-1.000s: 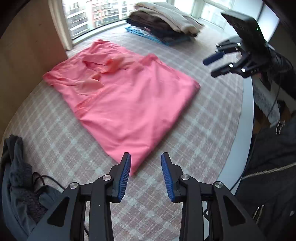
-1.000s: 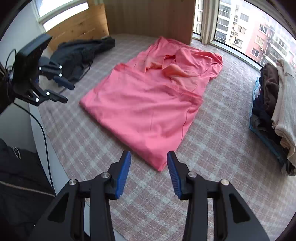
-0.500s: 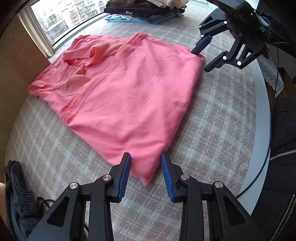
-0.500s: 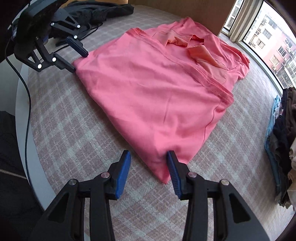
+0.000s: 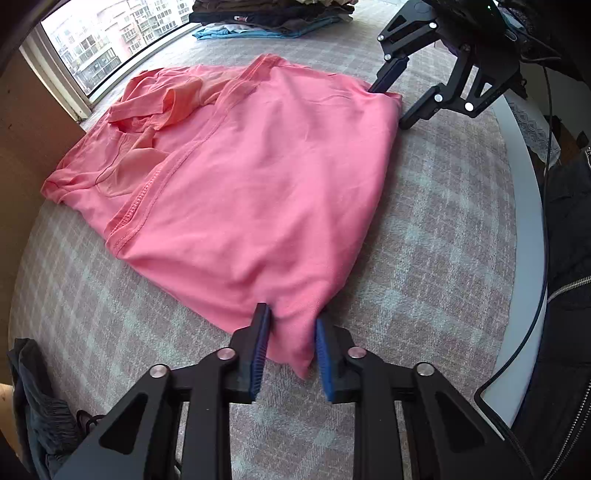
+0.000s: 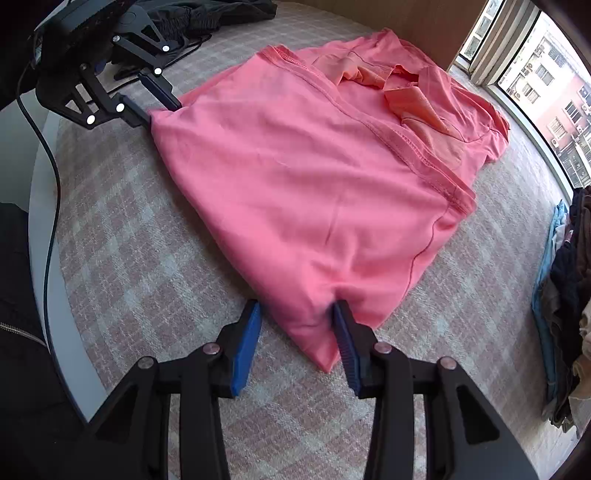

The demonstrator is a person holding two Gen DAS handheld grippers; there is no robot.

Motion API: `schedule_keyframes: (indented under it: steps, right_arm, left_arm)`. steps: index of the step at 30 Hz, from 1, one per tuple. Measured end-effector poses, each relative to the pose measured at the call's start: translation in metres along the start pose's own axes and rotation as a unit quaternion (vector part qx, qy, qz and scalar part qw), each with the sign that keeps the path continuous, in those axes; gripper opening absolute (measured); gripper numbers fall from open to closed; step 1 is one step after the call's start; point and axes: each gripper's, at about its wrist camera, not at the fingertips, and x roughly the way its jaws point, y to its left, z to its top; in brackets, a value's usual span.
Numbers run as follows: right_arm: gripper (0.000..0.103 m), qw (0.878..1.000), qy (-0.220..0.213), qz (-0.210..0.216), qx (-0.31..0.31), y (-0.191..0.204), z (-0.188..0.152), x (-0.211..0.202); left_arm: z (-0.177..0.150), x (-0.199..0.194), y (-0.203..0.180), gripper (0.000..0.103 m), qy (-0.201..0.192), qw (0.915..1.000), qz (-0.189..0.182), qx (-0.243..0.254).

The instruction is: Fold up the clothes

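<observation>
A: What is seen left of the pink shirt (image 5: 266, 177)?

B: In the left wrist view, a dark garment (image 5: 33, 406) is heaped at the tabletop's (image 5: 443, 240) left edge, well apart from the shirt. The shirt itself is laid folded on the checked cloth (image 5: 92, 295) covering the tabletop.

A: How is the left claw (image 5: 288, 347) set against the shirt?

B: Its blue pads are spread, and the shirt's near corner is lodged between them; one pad is touched by the fabric, but no firm pinch can be confirmed.

A: And to the shirt's right?

B: The right claw (image 5: 393, 94) is seen at the shirt's far right corner. In its own view, the right claw (image 6: 295, 339) is spread as well, with that corner lying between the pads and one pad pressed into the fabric.

A: Beyond the shirt?

B: A stack of folded clothes (image 5: 273, 14) is placed beside the window (image 5: 103, 48).
</observation>
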Motion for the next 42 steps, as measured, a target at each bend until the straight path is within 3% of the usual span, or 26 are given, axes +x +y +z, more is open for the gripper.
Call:
schedule_keyframes:
  steps: [6, 8, 14, 19, 22, 26, 31, 37, 42]
  right_arm:
    - [0.025, 1.000, 0.015, 0.008, 0.011, -0.011, 0.005, -0.006]
    - [0.011, 1.000, 0.019, 0.005, 0.007, -0.011, 0.009, -0.009]
    - [0.008, 1.000, 0.008, -0.015, -0.006, -0.026, 0.037, -0.042]
    - [0.008, 0.998, -0.037, -0.051, 0.005, -0.082, 0.086, -0.088]
    - [0.008, 0.995, -0.061, -0.074, 0.012, -0.119, 0.124, -0.101]
    - [0.008, 0.994, -0.063, -0.080, 0.032, -0.168, 0.174, -0.085]
    - [0.008, 0.995, -0.045, -0.070, 0.050, -0.229, 0.218, -0.037]
    - [0.008, 0.996, -0.010, -0.034, 0.088, -0.286, 0.240, 0.030]
    - [0.008, 0.994, 0.002, 0.000, 0.108, -0.304, 0.244, 0.057]
  left_arm:
    - [0.004, -0.008, 0.013, 0.007, -0.011, 0.9995, -0.018, -0.023]
    - [0.006, -0.016, 0.012, 0.007, -0.023, 0.9993, -0.017, -0.025]
    - [0.023, -0.055, 0.049, 0.006, -0.068, 0.9957, -0.011, -0.062]
    - [0.041, -0.088, 0.102, 0.006, -0.110, 0.9903, 0.035, -0.076]
    - [0.064, -0.091, 0.154, 0.006, -0.134, 0.9854, 0.054, -0.091]
    - [0.090, -0.085, 0.213, 0.006, -0.153, 0.9800, 0.062, -0.111]
    - [0.116, -0.055, 0.279, 0.006, -0.149, 0.9771, 0.048, -0.144]
    - [0.129, 0.005, 0.337, 0.006, -0.115, 0.9777, 0.024, -0.174]
    - [0.126, 0.041, 0.349, 0.008, -0.083, 0.9794, 0.002, -0.184]
